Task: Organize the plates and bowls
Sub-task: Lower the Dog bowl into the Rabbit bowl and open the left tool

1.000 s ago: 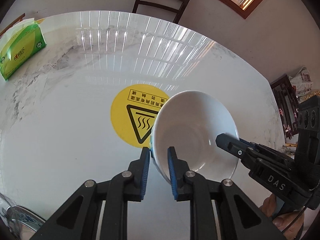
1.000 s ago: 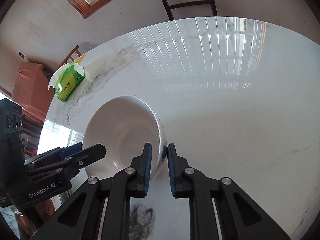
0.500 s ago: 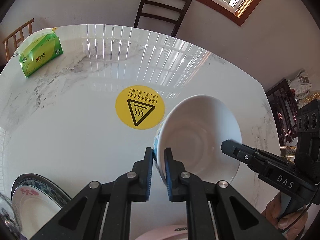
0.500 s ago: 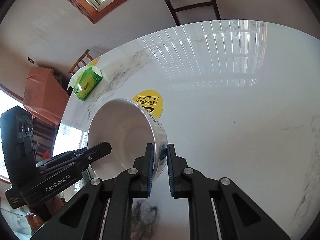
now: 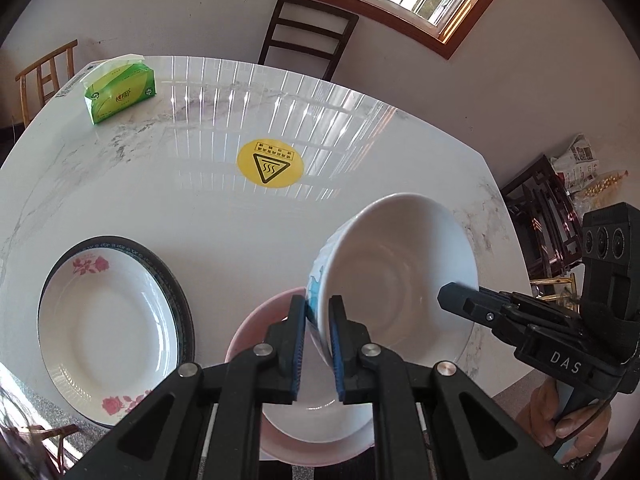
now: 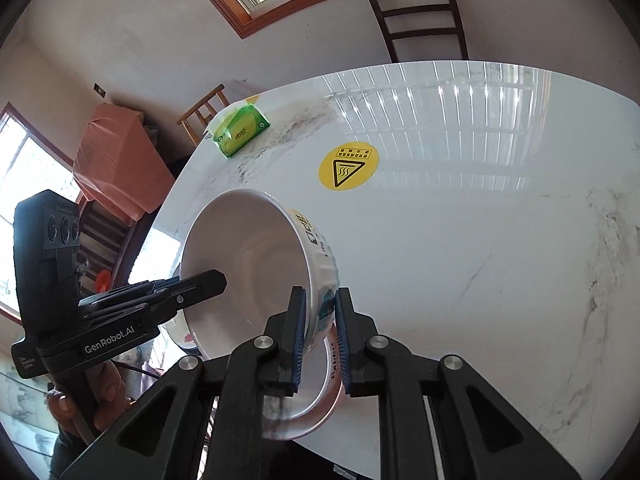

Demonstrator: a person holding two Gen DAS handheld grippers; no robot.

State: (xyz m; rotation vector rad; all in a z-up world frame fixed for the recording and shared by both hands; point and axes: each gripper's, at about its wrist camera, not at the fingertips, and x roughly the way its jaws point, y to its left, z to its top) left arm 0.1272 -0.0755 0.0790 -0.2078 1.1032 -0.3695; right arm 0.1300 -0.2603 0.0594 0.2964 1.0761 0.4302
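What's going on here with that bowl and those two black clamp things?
A person is tidying dishes with a hand-held clamp in each hand. Both the left gripper and the right gripper are pinched on opposite sides of the rim of a large white bowl, holding it tilted above the marble table. Below it sits a pink bowl, and beside that a flowered plate resting on a dark-rimmed one.
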